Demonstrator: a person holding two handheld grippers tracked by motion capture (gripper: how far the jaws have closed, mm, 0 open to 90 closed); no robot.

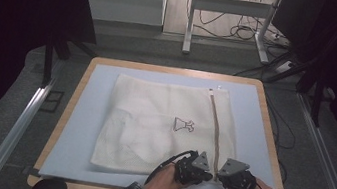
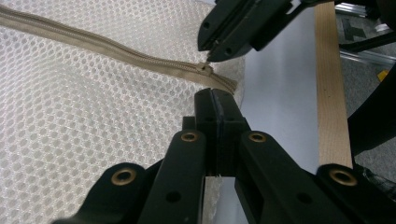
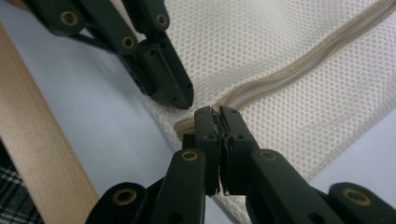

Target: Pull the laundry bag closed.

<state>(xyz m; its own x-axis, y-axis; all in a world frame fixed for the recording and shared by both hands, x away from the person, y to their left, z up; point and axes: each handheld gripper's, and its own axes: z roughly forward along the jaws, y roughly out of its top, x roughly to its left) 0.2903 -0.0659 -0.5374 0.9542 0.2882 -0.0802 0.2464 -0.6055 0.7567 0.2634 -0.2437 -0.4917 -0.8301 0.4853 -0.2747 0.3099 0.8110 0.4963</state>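
A white mesh laundry bag (image 1: pixel 152 122) with a small black print lies flat on the light blue mat (image 1: pixel 101 89). Its beige zipper (image 1: pixel 216 127) runs down the bag's right side to the near edge. Both grippers meet at that near end. My left gripper (image 2: pixel 215 95) is shut on the bag's edge just below the zipper's end. My right gripper (image 3: pixel 217 112) is shut on the zipper pull (image 2: pixel 204 68), its tips touching the slider. In the high view the left gripper (image 1: pixel 207 173) and right gripper (image 1: pixel 219 177) sit nearly tip to tip.
The mat covers a table with a wooden rim (image 1: pixel 76 91); its near edge lies just behind my hands. Beyond the table stand a white desk frame (image 1: pixel 190 22) and loose cables (image 1: pixel 236 31) on the floor. Metal rails (image 1: pixel 20 123) run along both sides.
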